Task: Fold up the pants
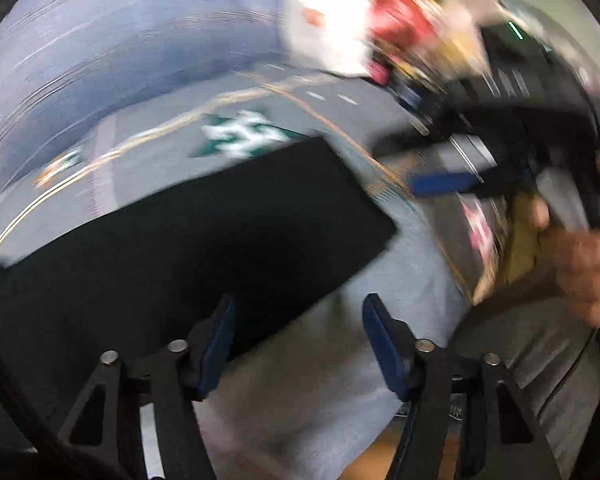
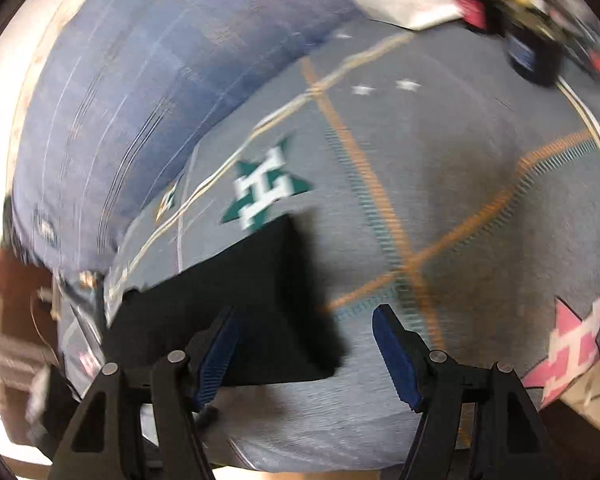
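The pants (image 1: 188, 240) lay as a flat black rectangle on a grey bedspread (image 2: 440, 184), edges straight, so they looked already folded down to a compact shape; judged near the end of the task. In the right wrist view the pants (image 2: 236, 312) sat just ahead of the tool's left finger, with a green star print (image 2: 266, 188) on the bedspread just beyond their far corner. A pink star print (image 2: 568, 344) showed well off to the right.

Left tool (image 1: 298, 344): fingers spread wide, nothing between them, above the pants' near edge and the bedspread (image 1: 340, 360). Right tool (image 2: 306, 354): also spread wide and holding nothing, pants under its left finger only. In the left view the right tool (image 1: 420, 168) appeared at the right, fingers apart, gripped by a hand (image 1: 580, 264). Both frames were motion blurred. Both tools empty suggested the cloth had been let go so the fold could rest flat.

A blue striped pillow (image 2: 140, 80) lay behind the bedspread. Far back sat a blurred clutter of white and red things (image 1: 340, 16) and a dark jar-like thing (image 2: 534, 56); too smeared to tell what they held.
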A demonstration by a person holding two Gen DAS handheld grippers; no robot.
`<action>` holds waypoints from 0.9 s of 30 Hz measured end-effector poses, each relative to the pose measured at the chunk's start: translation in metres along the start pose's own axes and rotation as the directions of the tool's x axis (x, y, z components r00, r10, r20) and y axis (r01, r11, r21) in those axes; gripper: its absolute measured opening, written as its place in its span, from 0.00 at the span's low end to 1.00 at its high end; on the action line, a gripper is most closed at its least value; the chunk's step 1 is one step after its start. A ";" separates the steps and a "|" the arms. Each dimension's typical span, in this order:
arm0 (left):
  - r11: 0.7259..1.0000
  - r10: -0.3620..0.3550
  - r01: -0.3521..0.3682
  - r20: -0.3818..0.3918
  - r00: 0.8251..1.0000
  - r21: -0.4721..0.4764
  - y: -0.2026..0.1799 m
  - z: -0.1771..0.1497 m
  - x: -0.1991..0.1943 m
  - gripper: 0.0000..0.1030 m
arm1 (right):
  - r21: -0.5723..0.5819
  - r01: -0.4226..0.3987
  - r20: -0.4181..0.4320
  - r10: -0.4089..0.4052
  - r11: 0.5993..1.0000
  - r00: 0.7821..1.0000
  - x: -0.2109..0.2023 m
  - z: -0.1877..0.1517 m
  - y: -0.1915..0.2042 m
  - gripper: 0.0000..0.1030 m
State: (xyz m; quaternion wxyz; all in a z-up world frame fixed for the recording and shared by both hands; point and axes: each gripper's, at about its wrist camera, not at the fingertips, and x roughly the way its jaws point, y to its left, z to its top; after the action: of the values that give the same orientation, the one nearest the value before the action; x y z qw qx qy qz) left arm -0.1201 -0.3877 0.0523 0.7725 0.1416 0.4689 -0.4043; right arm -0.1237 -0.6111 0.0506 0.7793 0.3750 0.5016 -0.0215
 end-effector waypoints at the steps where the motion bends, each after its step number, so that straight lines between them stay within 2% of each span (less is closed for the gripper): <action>1: 0.999 0.007 -0.007 -0.017 1.000 0.040 -0.010 0.004 0.009 0.58 | 0.034 -0.023 -0.006 0.023 0.999 1.000 0.000 0.003 -0.008 0.69; 4: 0.983 0.090 -0.087 -0.010 0.996 0.159 -0.035 0.013 0.024 0.58 | 0.103 -0.067 -0.019 0.069 0.992 0.997 0.002 0.007 -0.022 0.69; 6: 0.974 0.121 -0.119 0.004 0.993 0.194 -0.043 0.017 0.026 0.39 | 0.106 -0.076 -0.033 0.079 0.991 0.996 0.005 0.007 -0.020 0.69; 7: 0.972 0.137 -0.136 0.010 0.990 0.193 -0.043 0.018 0.026 0.34 | 0.092 -0.076 -0.044 0.080 0.993 0.996 0.007 0.007 -0.017 0.69; 9: 0.974 0.139 -0.140 0.020 0.990 0.180 -0.039 0.018 0.023 0.14 | 0.073 -0.086 -0.062 0.090 0.994 0.994 0.012 0.003 -0.011 0.69; 10: 0.975 0.138 -0.140 0.024 0.990 0.170 -0.036 0.018 0.021 0.11 | 0.075 -0.111 -0.085 0.117 0.991 0.989 0.016 0.002 -0.008 0.69; 14: 0.997 0.051 -0.052 0.030 0.998 0.049 -0.012 0.019 0.009 0.07 | 0.109 -0.103 -0.136 0.118 0.989 0.984 0.033 0.000 -0.009 0.70; 17: 1.000 0.004 -0.003 0.051 0.999 -0.023 -0.009 0.017 0.003 0.07 | 0.098 -0.109 -0.157 0.124 0.989 0.980 0.041 -0.001 -0.002 0.70; 20: 0.997 -0.026 0.031 0.070 0.997 -0.068 -0.006 0.016 -0.004 0.07 | 0.132 -0.175 -0.173 0.196 0.976 0.965 0.050 -0.001 0.002 0.69; 22: 0.995 -0.035 0.042 0.085 0.996 -0.086 -0.005 0.014 -0.011 0.07 | 0.126 -0.165 -0.160 0.184 0.978 0.970 0.051 0.000 0.006 0.57; 23: 0.994 -0.039 0.048 0.090 0.995 -0.094 -0.005 0.014 -0.013 0.07 | 0.117 -0.163 -0.155 0.180 0.980 0.971 0.051 0.000 0.009 0.40; 24: 0.993 -0.045 0.055 0.094 0.995 -0.104 -0.004 0.014 -0.015 0.07 | 0.098 -0.167 -0.154 0.181 0.981 0.971 0.052 0.000 0.015 0.28; 26: 0.989 -0.055 0.068 0.104 0.993 -0.129 0.000 0.016 -0.018 0.07 | 0.058 -0.158 -0.138 0.165 0.986 0.977 0.050 0.000 0.025 0.15; 27: 0.987 -0.059 0.076 0.118 0.991 -0.141 0.004 0.016 -0.023 0.07 | 0.034 -0.164 -0.112 0.167 0.986 0.980 0.046 0.001 0.032 0.15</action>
State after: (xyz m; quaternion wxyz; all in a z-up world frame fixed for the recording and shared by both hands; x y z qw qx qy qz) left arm -0.1126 -0.3836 0.0798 0.7919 0.0456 0.4571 -0.4024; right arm -0.0875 -0.5729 0.0320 0.7437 0.4256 0.5122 0.0586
